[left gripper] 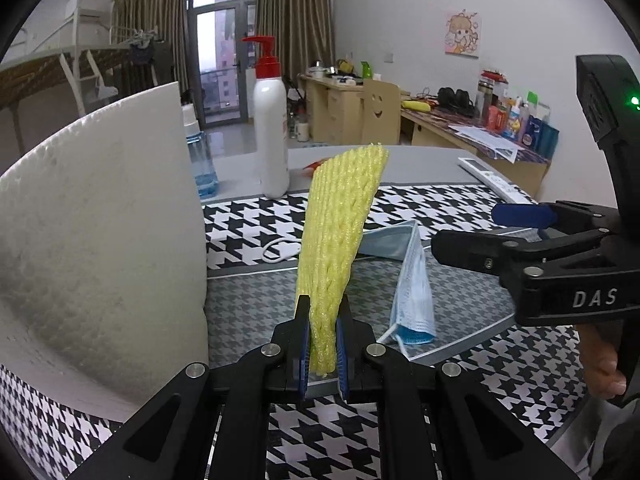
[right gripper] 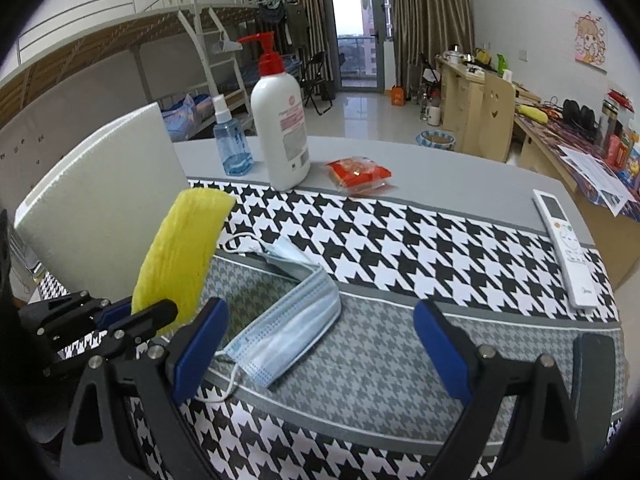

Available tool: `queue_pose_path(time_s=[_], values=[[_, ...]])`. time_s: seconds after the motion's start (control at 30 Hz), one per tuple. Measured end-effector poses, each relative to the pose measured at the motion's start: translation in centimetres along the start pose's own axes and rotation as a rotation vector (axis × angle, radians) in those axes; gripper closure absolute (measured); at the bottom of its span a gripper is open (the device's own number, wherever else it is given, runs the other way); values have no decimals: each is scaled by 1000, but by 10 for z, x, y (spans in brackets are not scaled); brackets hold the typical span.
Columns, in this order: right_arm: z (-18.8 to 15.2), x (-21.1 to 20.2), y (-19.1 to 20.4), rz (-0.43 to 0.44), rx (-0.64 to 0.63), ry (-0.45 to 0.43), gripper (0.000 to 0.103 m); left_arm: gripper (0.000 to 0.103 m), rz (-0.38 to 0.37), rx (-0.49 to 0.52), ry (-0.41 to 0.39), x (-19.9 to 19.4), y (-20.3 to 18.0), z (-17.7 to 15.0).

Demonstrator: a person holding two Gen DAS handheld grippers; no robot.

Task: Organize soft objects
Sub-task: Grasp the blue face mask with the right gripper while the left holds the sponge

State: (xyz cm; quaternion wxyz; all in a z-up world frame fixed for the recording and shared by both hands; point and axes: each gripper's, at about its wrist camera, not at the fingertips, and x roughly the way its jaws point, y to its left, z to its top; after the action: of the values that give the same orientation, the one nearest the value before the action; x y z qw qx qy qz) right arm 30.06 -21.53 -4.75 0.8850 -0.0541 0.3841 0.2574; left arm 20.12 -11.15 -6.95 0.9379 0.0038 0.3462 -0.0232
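My left gripper point(left gripper: 323, 344) is shut on one end of a yellow foam net sleeve point(left gripper: 340, 232) and holds it upright above the houndstooth cloth. The sleeve also shows at the left of the right wrist view point(right gripper: 180, 256), with the left gripper point(right gripper: 132, 316) below it. A light blue face mask point(right gripper: 288, 320) lies folded on the grey patch of the cloth; it also shows in the left wrist view point(left gripper: 412, 292). My right gripper point(right gripper: 320, 344) is open and empty, its blue pads either side of the mask, just above it. It shows at the right of the left wrist view point(left gripper: 496, 232).
A white foam box point(left gripper: 100, 248) stands close on the left. At the back of the table point(right gripper: 440, 172) stand a white pump bottle point(right gripper: 282, 128) and a blue spray bottle point(right gripper: 232, 144), with a red snack packet point(right gripper: 358, 174) beside them. A white remote point(right gripper: 566, 248) lies at the right.
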Motion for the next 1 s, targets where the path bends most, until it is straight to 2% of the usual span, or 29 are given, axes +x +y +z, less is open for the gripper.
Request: queue_pose_path(time_s=[0.27, 0.43, 0.73, 0.8, 0.87, 0.97, 1.0], values=[[5, 24, 2, -3, 10, 52, 7, 91, 1, -16, 14, 5, 5, 2], [6, 35, 3, -5, 9, 81, 16, 91, 2, -20, 25, 8, 7, 0], [1, 52, -3, 13, 43, 158, 45, 91, -2, -15, 36, 12, 8, 1], [-1, 54, -3, 15, 48, 176, 58, 91, -4, -12, 38, 12, 8, 1], [-4, 53, -3, 13, 49, 180, 64, 91, -3, -11, 40, 11, 8, 1], [-8, 51, -7, -12, 72, 189, 84, 91, 0, -8, 38, 8, 9, 2], [-9, 48, -9, -7, 84, 184, 86, 91, -1, -8, 38, 8, 10, 2]])
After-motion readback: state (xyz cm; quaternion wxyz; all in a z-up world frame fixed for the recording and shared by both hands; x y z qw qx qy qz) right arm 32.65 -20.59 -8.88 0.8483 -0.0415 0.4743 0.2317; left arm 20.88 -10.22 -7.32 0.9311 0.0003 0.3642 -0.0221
